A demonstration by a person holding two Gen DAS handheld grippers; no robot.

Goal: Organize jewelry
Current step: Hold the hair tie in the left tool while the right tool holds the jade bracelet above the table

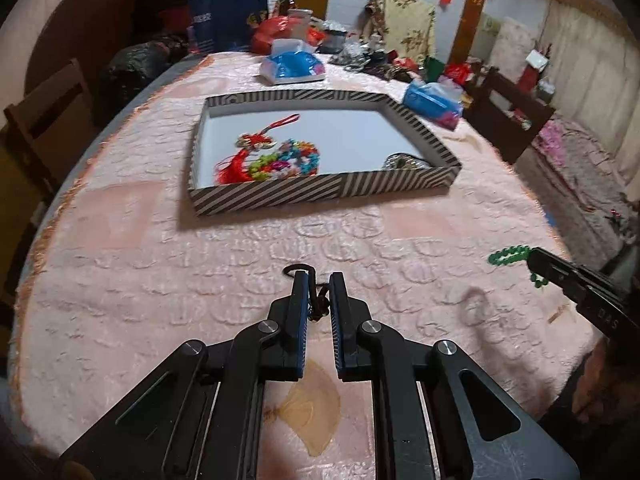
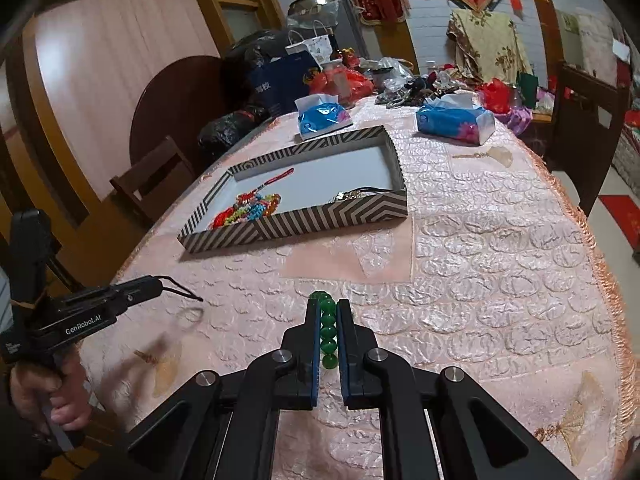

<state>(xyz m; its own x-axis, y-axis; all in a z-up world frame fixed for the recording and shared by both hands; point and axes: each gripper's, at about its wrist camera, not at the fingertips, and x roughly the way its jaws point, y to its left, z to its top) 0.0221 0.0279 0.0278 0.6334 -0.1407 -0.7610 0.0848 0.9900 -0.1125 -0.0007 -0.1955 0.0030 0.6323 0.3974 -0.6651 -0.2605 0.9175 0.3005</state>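
My left gripper [image 1: 318,280] is shut on a thin black cord [image 1: 317,300], whose loop sticks out past the fingertips just above the pink tablecloth. My right gripper [image 2: 328,307] is shut on a string of green beads [image 2: 328,332]. The left wrist view shows the right gripper [image 1: 538,266] at the far right with the green beads [image 1: 507,256] hanging from it. In the right wrist view the left gripper [image 2: 158,285] shows at the left with the black cord [image 2: 182,290]. Ahead stands a striped shallow box [image 1: 280,194] [image 2: 320,216] holding colourful beads [image 1: 280,160], a red tassel and some metal jewellery [image 1: 404,162].
Two blue tissue packs [image 2: 324,117] [image 2: 454,120] lie beyond the box, with bags and clutter [image 2: 340,80] at the table's far end. Wooden chairs [image 1: 48,120] [image 2: 588,100] stand at both sides. The tablecloth's fringed edge [image 2: 600,264] curves along the right.
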